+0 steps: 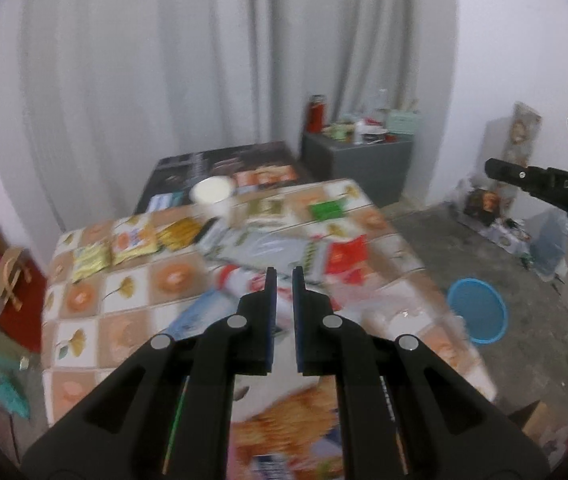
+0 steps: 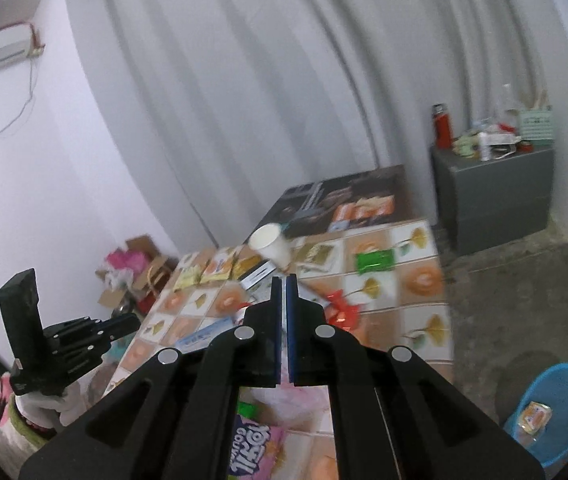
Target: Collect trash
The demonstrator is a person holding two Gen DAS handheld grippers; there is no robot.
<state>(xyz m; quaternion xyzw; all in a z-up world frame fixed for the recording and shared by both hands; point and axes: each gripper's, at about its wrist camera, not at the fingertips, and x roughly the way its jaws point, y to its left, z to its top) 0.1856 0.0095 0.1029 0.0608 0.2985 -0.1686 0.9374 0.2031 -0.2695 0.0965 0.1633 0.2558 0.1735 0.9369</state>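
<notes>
Littering the table (image 1: 84, 344): wrappers (image 1: 132, 246), cup (image 1: 212, 196).

Centre frame, the black left gripper (image 1: 283, 276), jaws nearly together and empty, hangs over a tile-patterned tablecloth table (image 1: 132, 300) strewn with wrappers; a round blue plastic basket (image 1: 478, 310) sits lower right.

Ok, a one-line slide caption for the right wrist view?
Right gripper, shut and empty, above a table strewn with wrappers, a blue basket on the floor beside it.
</notes>
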